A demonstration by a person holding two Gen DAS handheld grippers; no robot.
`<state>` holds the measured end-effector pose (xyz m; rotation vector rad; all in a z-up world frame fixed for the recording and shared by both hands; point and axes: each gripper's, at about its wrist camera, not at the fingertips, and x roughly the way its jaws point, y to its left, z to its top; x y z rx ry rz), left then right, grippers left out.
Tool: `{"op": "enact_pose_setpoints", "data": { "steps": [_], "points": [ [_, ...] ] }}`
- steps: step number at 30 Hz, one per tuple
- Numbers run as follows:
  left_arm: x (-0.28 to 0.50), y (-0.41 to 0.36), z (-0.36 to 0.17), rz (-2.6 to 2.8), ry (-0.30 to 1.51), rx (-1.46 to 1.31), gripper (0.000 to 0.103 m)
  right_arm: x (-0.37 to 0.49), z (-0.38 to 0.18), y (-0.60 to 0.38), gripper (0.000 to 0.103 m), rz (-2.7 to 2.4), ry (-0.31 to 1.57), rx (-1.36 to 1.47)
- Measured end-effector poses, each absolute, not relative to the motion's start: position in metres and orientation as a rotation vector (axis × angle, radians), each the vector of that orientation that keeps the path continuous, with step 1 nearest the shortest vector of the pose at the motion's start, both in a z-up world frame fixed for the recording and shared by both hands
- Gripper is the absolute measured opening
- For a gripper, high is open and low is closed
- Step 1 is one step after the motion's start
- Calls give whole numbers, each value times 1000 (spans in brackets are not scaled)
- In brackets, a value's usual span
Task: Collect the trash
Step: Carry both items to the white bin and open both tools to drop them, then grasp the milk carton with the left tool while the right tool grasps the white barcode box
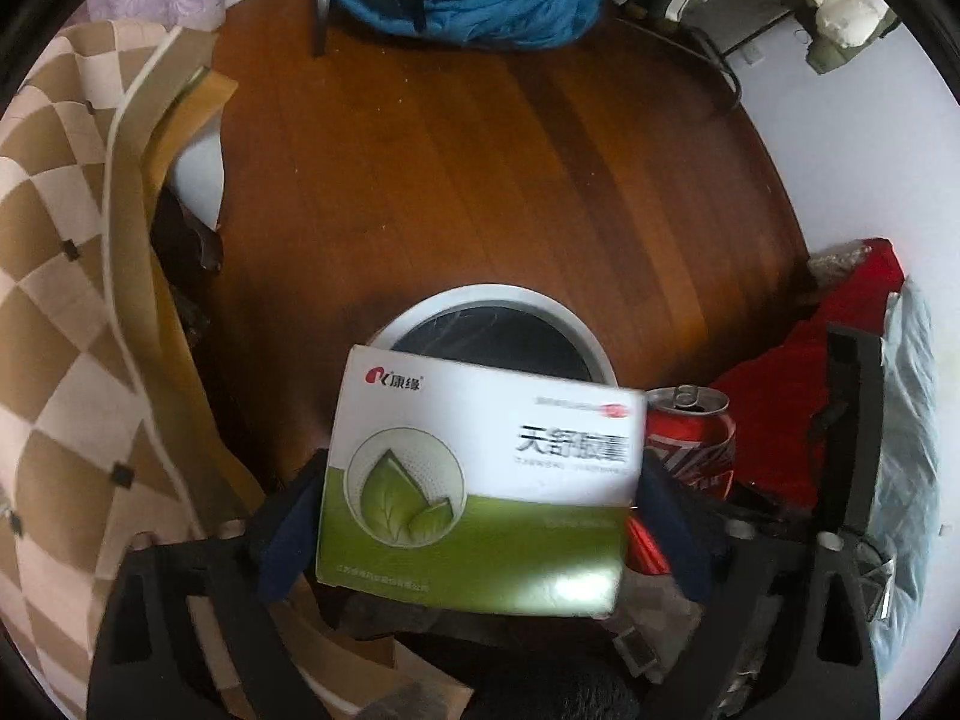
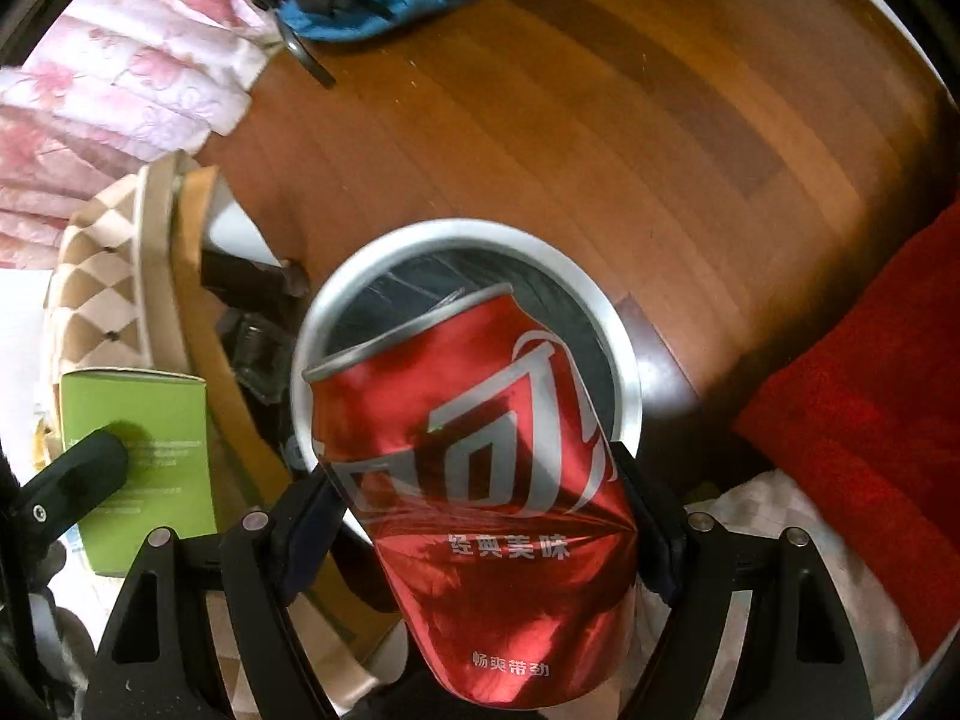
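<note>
Gripping state, right tongs: I read the right gripper as clenched on the red can; both dark pads press its dented sides.
Gripping state, left tongs: the left gripper has the white-and-green box between its pads. I cannot tell whether the pads press on it or only flank it.
Can position: centre of the right wrist view, top rim tilted toward the upper left, body overlapping the bin opening. In the left wrist view I see the can just right of the box.
Box position: lower centre of the left wrist view, printed face toward the camera, its upper edge covering the near rim of the bin. In the right wrist view I see its green side at the lower left.
Bin: a round white-rimmed bin with a dark liner stands on the wooden floor, beyond both sets of tongs.
Surroundings: blue cloth at the top, checked fabric at the left, red cloth at the right, pink floral fabric at the upper left.
</note>
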<state>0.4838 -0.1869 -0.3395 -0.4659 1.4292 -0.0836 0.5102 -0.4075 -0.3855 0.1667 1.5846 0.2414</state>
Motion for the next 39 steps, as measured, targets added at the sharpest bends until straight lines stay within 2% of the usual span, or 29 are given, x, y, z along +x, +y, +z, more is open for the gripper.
{"op": "enact_pose_setpoints", "data": {
  "steps": [3,4,5,10,18,39],
  "points": [
    [490,-189,-339,-66,1419,-437,103,512,-403,-411,86,223,1603,171],
    [486,-191,-337,-53,1412,-424,103,513,-408,-411,92,217,1610,167],
    [484,-193,-336,-34,1406,-408,103,514,-414,-412,103,206,1617,165],
    [466,-197,-329,60,1377,-278,103,512,-420,-420,103,163,1605,169],
    [433,-200,-301,128,1333,-183,103,483,-382,-410,103,114,1594,-49],
    [364,-193,-148,123,1085,-159,103,406,-190,-411,103,199,1352,38]
  ]
}}
